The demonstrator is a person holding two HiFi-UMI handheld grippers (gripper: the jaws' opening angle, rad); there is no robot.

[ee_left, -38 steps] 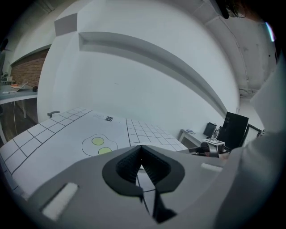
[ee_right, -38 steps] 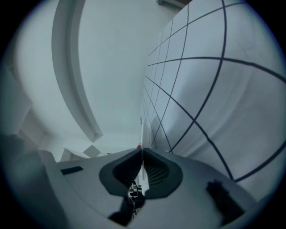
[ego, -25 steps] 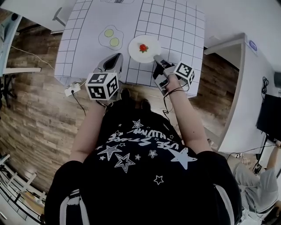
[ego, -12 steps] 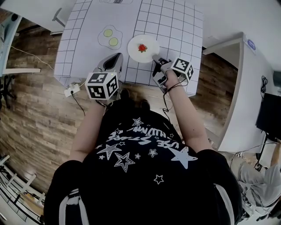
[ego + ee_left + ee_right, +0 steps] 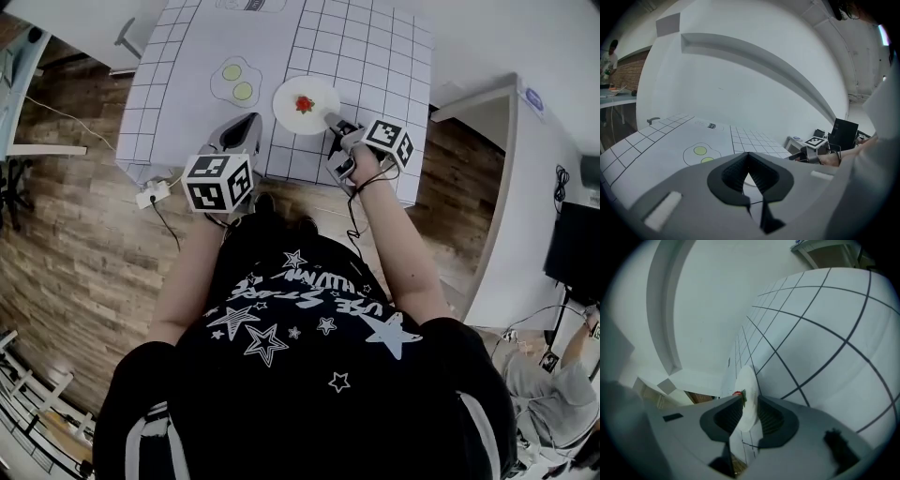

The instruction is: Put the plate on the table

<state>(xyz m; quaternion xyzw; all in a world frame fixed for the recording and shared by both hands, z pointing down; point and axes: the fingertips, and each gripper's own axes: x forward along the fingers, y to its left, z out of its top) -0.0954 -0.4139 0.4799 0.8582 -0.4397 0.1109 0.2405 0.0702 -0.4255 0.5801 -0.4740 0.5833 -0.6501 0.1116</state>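
Observation:
A white plate (image 5: 314, 92) with a red strawberry (image 5: 304, 102) on it is over the gridded table (image 5: 375, 56), near its front edge. My right gripper (image 5: 330, 119) is shut on the plate's near rim. In the right gripper view the plate (image 5: 748, 385) stands edge-on between the jaws of the right gripper (image 5: 749, 401), with the strawberry (image 5: 737, 393) just left of it. I cannot tell whether the plate touches the table. My left gripper (image 5: 249, 123) hovers at the table's front edge, left of the plate, shut and holding nothing. Its jaws meet in the left gripper (image 5: 749, 157) view.
A fried-egg print (image 5: 234, 79) lies on the table left of the plate, and the same egg print (image 5: 700, 151) shows in the left gripper view. A power strip (image 5: 155, 192) lies on the wooden floor below the table's edge. A white desk (image 5: 487, 103) stands to the right.
My right gripper has carried the plate a little farther in over the table. The left gripper has barely moved.

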